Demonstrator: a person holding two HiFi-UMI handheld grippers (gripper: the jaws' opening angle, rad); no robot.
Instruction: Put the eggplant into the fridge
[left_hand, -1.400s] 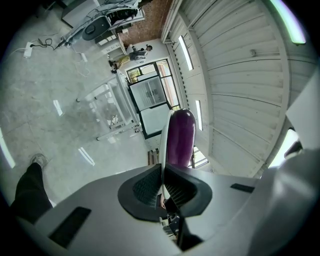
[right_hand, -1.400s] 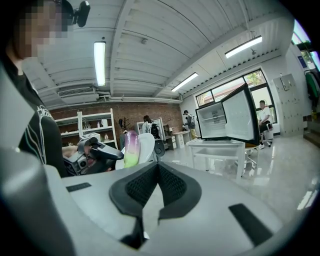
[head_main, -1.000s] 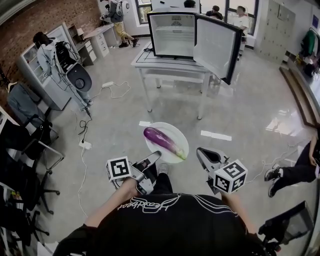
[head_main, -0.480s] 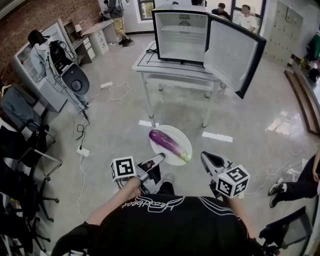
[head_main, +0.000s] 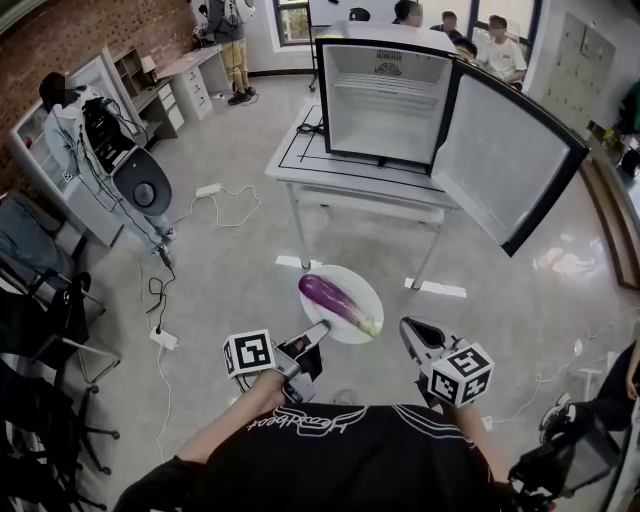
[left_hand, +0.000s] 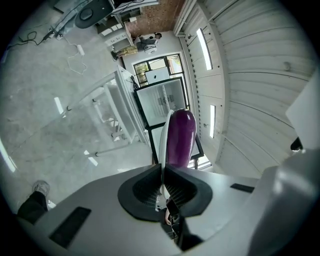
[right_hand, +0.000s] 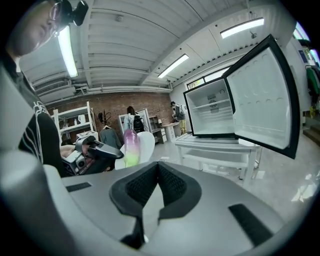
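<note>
Two claws closed: left claw (head_main: 318, 330) clamps the plate (head_main: 355, 285) rim; right claw (head_main: 408, 328) is empty. Eggplant (head_main: 335, 300) looks glossy, likely to roll; I'd carry level.

A glossy grey floor (head_main: 230, 250) spreads beneath a white worktop (head_main: 305, 160) at 12 o'clock, with a brick wall (head_main: 90, 30) at 10 o'clock, windows (head_main: 293, 20) beyond and black office chairs (head_main: 40, 320) at 8 o'clock.

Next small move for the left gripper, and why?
Probably carry the plate level toward the fridge: the left gripper has its jaws shut on the rim, the eggplant lies loose on it, and the door stands open ahead.
</note>
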